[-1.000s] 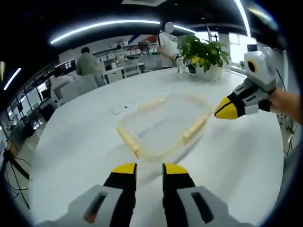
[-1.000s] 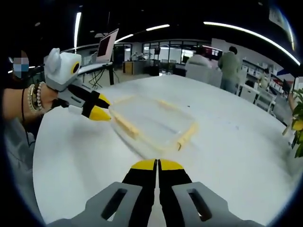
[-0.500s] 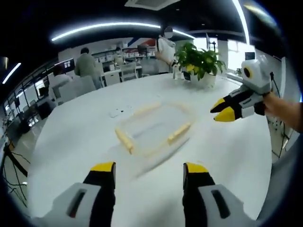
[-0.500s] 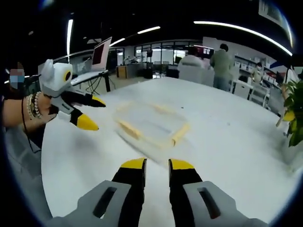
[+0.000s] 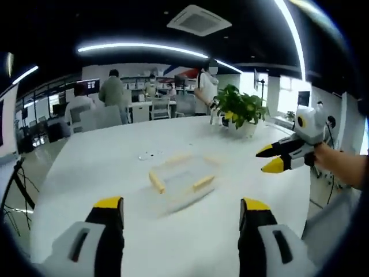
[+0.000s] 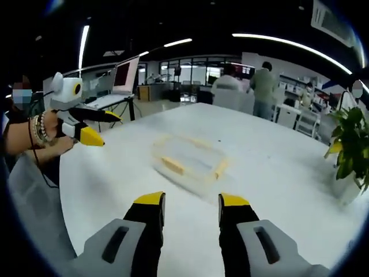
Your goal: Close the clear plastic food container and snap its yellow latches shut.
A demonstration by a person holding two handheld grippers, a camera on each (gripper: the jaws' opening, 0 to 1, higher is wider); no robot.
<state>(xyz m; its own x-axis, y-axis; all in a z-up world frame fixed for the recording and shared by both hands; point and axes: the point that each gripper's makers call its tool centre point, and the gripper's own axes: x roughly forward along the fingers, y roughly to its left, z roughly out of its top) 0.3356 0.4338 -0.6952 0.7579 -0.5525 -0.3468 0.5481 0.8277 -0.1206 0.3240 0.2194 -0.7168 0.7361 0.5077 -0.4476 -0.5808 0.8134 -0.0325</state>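
Observation:
The clear plastic food container [image 5: 180, 178] lies flat on the white table [image 5: 115, 173], its lid on and its yellow latches [image 5: 156, 182] along the edges. My left gripper [image 5: 181, 212] hovers open well short of it, nothing between its jaws. In the right gripper view the container [image 6: 190, 160] sits mid-table, and my right gripper [image 6: 191, 206] is open and apart from it. The right gripper [image 5: 274, 158] enters the left gripper view from the right, held by a hand. The left gripper [image 6: 97, 127] shows at the left of the right gripper view, jaws spread.
A potted plant [image 5: 239, 112] stands at the table's far side, seen also as the plant [image 6: 348, 150] at the right. People [image 5: 113, 92] and desks fill the office behind. A laptop [image 6: 125, 75] sits on a stand beyond the table edge.
Both grippers have pulled back from the container, which looks smaller now. Their jaws have opened wider than a second ago, when the right was shut and the left nearly so.

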